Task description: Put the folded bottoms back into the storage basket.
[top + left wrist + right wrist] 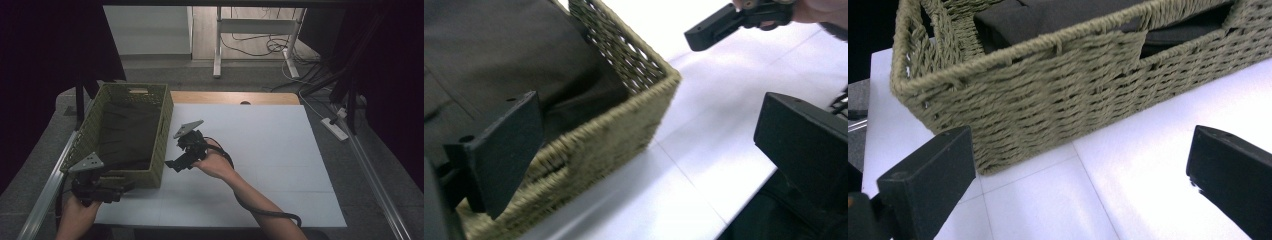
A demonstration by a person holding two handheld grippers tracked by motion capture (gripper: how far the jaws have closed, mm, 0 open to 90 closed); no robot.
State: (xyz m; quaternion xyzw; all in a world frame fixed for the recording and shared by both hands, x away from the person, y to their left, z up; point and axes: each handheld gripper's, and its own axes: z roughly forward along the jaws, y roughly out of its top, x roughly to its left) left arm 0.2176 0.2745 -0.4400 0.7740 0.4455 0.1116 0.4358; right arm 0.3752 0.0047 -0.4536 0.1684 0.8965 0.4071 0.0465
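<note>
So the woven basket point(131, 134) sits at the left edge of the white table point(260, 165), its near end toward the near-left corner, with dark folded cloth point(127, 130) already lying inside. I have my left gripper point(111, 192) at the basket's near end, jaws spread and holding nothing. My right gripper point(181, 162) hangs just beside the basket's long side, also wide open and empty. I judge the loading done; moving the basket remains, ungrasped as yet

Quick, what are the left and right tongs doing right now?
Left tongs: open, empty, at the basket corner.
Right tongs: open, empty, facing the basket's side.
</note>
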